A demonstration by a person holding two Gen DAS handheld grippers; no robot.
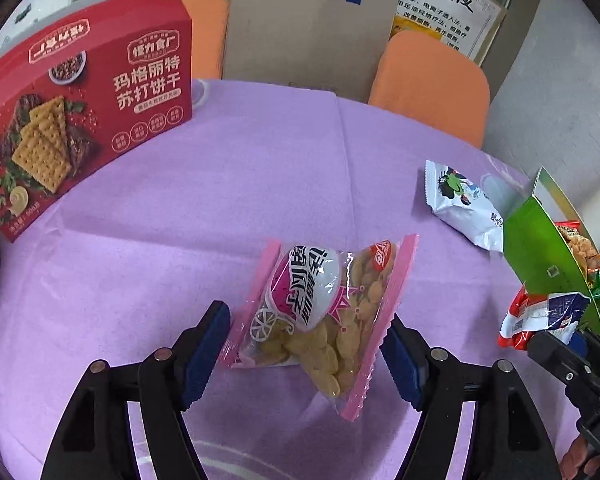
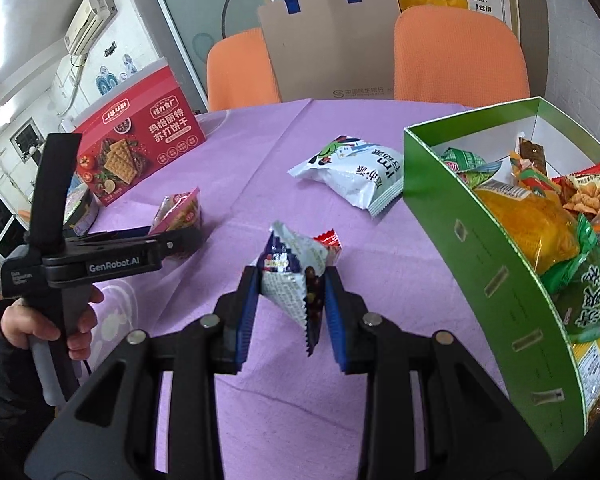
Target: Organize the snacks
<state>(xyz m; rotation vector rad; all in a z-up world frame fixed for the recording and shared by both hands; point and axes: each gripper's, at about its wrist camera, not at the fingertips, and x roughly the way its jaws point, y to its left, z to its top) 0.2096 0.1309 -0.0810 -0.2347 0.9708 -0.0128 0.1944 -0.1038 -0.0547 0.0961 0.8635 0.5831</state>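
Purple tablecloth [image 1: 260,168] | pink snack pack [image 1: 320,316] is clamped between left gripper [image 1: 306,344] pads | blue-white packet [image 2: 292,280] is pinched tight in right gripper [image 2: 290,312] beside green box [image 2: 480,248]

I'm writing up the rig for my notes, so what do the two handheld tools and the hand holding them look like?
Both are matte black plastic. The left tool and right tool each have two fingers lined with ribbed blue pads and round silver bolts at the joints. The left one's body carries white "GenRobot.AI" lettering above a black pistol handle. The bare hand shows a dark sleeve.
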